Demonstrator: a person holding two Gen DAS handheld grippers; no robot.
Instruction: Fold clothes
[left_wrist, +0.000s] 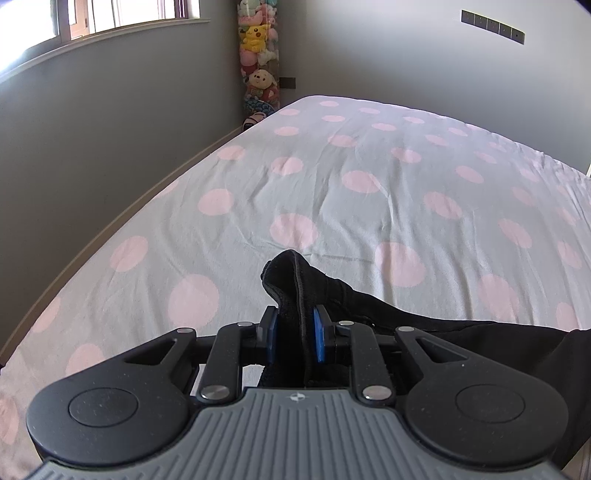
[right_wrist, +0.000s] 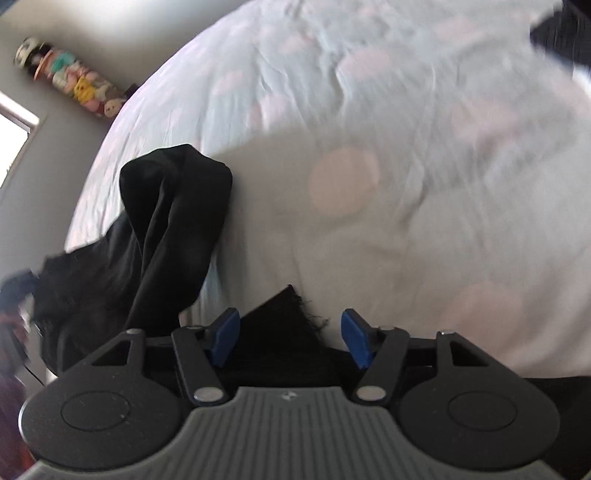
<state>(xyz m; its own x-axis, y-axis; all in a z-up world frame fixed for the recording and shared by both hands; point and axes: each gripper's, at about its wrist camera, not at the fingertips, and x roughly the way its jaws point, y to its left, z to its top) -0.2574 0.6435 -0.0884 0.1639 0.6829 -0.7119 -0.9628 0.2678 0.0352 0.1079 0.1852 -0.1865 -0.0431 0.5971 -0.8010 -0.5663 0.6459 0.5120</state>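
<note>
A black garment (left_wrist: 325, 295) lies at the near edge of a bed (left_wrist: 332, 192) with a pale sheet dotted pink. My left gripper (left_wrist: 295, 332) is shut on a bunched, seamed edge of the garment, and the cloth trails off to the right. In the right wrist view the garment (right_wrist: 173, 214) rises in a twisted fold at the left. My right gripper (right_wrist: 290, 332) is open, and a frayed corner of the black cloth (right_wrist: 284, 325) lies between its blue pads (right_wrist: 354, 332) without being pinched. That view is blurred.
A tall column of plush toys (left_wrist: 258, 55) stands in the far corner by the grey walls. A window (left_wrist: 110, 14) is at the upper left. Another dark item (right_wrist: 565, 33) lies on the bed at the far right.
</note>
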